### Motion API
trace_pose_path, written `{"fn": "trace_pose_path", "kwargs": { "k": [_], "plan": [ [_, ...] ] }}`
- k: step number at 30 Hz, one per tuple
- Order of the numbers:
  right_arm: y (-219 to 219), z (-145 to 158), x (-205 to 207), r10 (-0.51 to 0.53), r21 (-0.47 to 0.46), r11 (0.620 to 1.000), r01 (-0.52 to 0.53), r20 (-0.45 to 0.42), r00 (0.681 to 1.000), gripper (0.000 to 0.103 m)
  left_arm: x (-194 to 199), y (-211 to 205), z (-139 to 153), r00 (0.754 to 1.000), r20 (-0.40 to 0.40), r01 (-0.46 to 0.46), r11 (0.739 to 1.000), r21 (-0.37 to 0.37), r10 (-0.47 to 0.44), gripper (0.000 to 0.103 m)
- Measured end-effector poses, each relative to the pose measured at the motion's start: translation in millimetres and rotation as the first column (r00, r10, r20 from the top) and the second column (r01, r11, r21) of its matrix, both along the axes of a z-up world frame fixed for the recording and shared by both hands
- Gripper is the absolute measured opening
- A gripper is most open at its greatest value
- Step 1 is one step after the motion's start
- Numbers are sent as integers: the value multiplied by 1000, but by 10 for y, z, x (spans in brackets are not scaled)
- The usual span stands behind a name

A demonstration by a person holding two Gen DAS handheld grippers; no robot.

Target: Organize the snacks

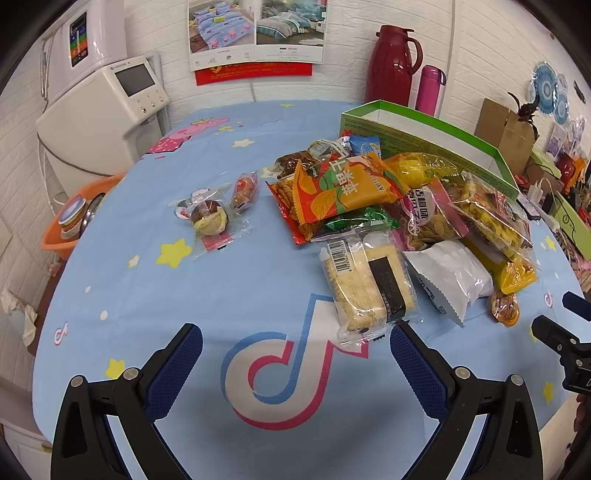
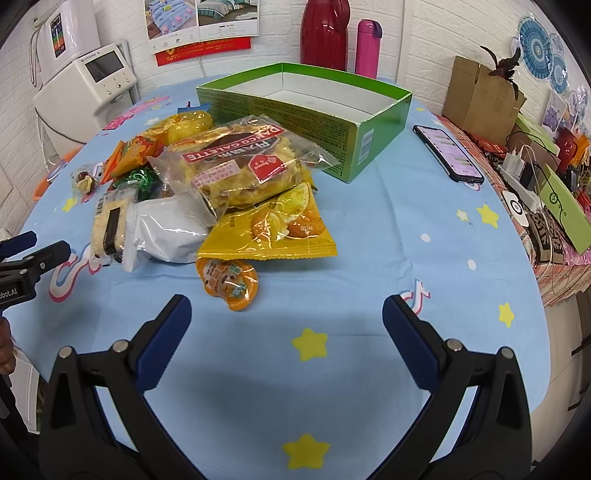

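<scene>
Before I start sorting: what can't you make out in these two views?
- Green box floor: left wrist view shows only its near wall; right wrist view hides the near part behind that wall.
- Snacks low in the pile: covered by upper packets in both views.
- Phone screen text: too small, right wrist view.

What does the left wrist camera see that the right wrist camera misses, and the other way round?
Only the left wrist view shows the small red-wrapped snack lying apart from the pile, and an orange basin beyond the table edge. Only the right wrist view shows the phone on the cloth beside the box, and the box's bare white floor. Both show the green box, the pile with the white packet and cracker pack, the red flask, and an open, empty left claw and right claw.
</scene>
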State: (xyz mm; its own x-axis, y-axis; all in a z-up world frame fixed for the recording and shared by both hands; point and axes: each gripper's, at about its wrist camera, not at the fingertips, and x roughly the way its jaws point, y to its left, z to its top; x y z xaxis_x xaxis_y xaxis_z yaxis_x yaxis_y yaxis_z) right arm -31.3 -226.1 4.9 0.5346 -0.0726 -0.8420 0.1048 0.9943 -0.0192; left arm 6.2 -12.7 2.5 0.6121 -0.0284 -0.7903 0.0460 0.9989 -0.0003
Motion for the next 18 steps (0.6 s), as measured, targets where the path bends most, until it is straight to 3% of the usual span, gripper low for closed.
{"fn": "trace_pose_path", "kwargs": {
  "k": [18],
  "plan": [
    [3,2,0,0,1,1000,0,0,1000,103,3,-52,0,1000,3,3,1000,0,-3,103]
  ]
}}
